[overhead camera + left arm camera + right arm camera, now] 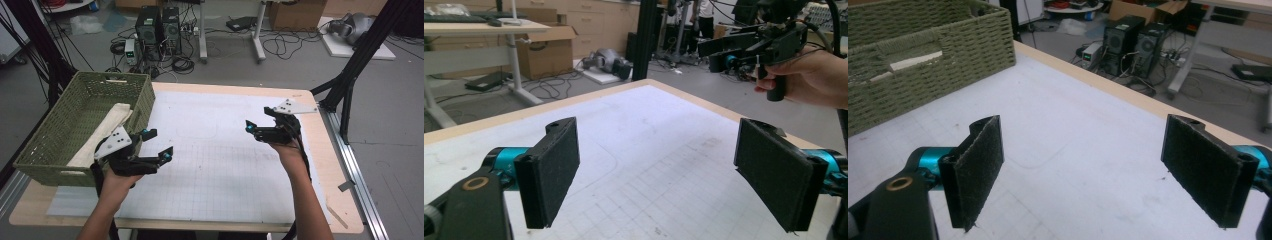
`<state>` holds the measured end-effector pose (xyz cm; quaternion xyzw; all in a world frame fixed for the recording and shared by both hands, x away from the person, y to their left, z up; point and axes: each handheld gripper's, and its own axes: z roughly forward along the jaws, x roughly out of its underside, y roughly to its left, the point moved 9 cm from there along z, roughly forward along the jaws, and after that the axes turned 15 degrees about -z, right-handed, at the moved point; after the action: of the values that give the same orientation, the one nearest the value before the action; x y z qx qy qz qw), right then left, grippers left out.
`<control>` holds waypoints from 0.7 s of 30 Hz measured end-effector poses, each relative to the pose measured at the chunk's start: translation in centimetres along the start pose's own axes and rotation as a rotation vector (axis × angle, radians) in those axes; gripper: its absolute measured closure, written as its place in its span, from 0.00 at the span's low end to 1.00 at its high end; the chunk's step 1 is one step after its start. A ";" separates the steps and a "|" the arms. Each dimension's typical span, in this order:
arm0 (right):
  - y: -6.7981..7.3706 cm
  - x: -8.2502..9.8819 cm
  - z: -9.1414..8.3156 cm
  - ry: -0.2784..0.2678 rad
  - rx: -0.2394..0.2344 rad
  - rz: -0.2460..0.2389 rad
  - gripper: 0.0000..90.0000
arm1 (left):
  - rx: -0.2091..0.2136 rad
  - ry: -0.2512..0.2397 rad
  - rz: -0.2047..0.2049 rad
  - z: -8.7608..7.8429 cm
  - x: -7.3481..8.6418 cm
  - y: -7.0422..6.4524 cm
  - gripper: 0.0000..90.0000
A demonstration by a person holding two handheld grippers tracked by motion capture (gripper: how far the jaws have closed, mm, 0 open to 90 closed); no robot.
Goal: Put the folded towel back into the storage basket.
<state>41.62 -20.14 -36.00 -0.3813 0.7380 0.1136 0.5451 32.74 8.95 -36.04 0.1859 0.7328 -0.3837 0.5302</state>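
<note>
A: How do the claws stand?
B: Left claw (156, 144) and right claw (248, 125) both gape, nothing between the pads, above the table (215, 165).
A: And the basket (60, 145)?
B: At ten o'clock, just beside the left claw, a cloth (107, 125) draped inside.

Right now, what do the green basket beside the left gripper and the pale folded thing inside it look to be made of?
Green woven basket: looks like wicker or paper rope, matte; the plaited strands show in the right gripper view. Pale folded thing: seemingly cloth, cream, matte and limp, draped against the basket wall.
</note>
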 end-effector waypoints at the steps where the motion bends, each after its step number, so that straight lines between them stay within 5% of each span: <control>1: -0.1 0.4 -0.4 0.000 0.004 0.007 0.18 | 0.004 0.004 0.005 0.3 0.2 -0.1 0.21; 8: -0.8 3.6 -3.0 0.021 0.064 0.025 0.18 | -0.007 0.024 0.006 1.9 1.5 0.1 0.21; 15: 0.1 8.4 -5.7 0.057 0.149 0.057 0.18 | 0.013 0.042 0.000 3.4 3.2 0.1 0.21; 21: 0.5 10.6 -6.4 0.055 0.165 0.077 0.18 | 0.013 0.077 0.005 4.7 5.2 0.2 0.21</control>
<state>35.48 -28.15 -43.13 -0.3094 0.7736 0.0625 0.5494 33.97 4.81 -41.55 0.2059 0.7499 -0.3795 0.5013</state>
